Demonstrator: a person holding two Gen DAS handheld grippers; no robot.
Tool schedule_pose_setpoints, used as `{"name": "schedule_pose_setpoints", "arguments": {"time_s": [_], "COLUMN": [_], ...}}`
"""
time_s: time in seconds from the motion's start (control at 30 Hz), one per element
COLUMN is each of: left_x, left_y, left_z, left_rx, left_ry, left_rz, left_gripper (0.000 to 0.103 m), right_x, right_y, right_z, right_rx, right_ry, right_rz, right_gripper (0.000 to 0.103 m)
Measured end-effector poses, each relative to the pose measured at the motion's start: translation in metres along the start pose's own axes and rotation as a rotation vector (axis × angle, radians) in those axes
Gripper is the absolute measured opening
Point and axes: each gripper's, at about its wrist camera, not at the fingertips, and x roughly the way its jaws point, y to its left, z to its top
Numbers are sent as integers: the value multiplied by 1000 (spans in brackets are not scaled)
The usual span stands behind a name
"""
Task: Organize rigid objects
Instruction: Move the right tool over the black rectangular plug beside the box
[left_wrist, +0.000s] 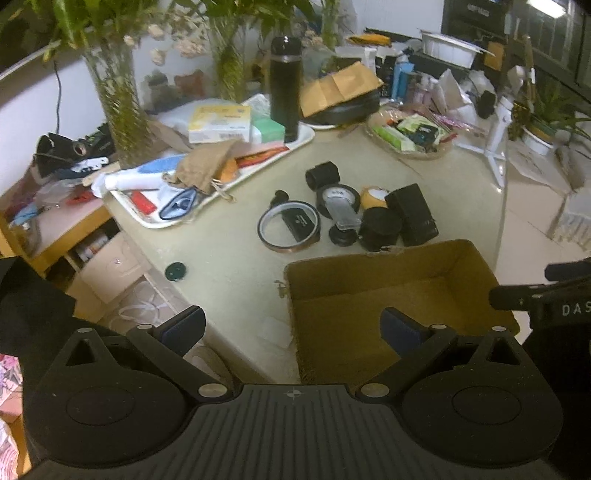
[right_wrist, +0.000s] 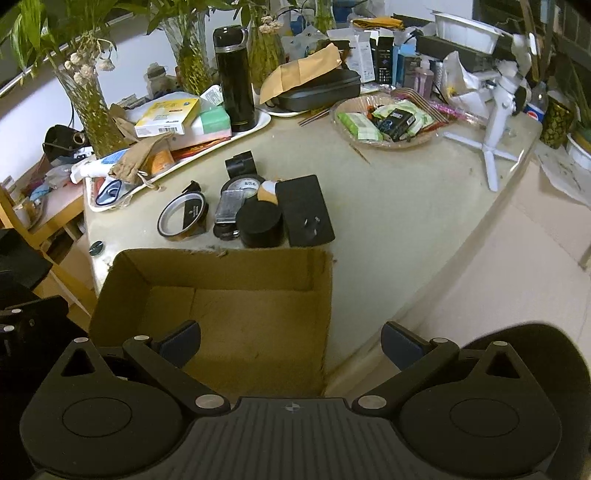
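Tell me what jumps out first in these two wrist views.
The empty cardboard box sits nearest, on the table's near edge, with both grippers, left gripper and right gripper, open over it. Just beyond its far wall lies a cluster of black items: a tape ring, a round black container and a black plug adapter. Behind, a tall black flask stands on a cluttered white tray.

cardboard box (right_wrist: 221, 314) stands open (empty inside); black objects (right_wrist: 258, 214) crowd beyond it.

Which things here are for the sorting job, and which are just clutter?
Job: cardboard box, empty; tape ring, black cylinder, black power adapter, round gauge.
Clutter: black flask, tray, snack basket, plant vases, white tripod.
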Motion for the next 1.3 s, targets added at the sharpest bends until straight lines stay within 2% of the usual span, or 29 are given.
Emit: {"name": "schedule_pose_setpoints", "arguments": {"time_s": [0.23,0.4,0.5,0.67,1.03,1.2,1.3], "left_x": [14,18,20,26,36,37,39], "left_y": [7,16,23,29,26,28,31], "left_z": [7,13,16,21,15,14,14], "left_rx": [-23,-35,-56,-41,8,-14,-30], "left_ry": [18,2,-22,-25,-36,-38,-35], "left_rz": [-51,-97,-75,-78,-90,-91,-93], "left_gripper": [103,103,103,103,103,103,103], "right_x": [13,25,30,39,64,83,95], "right_y": [-4,-18,-25,-25,-26,-30,-29], "right_z": [13,22,28,38,67,83,91], "right_rx": [-54,26,52,-8,-116,-131,-139], "right_ry": [16,54,52,33,-28,-43,-50], "right_rz": [10,97,127,77,109,134,137], "right_gripper": [103,103,103,103,103,102,99]}}
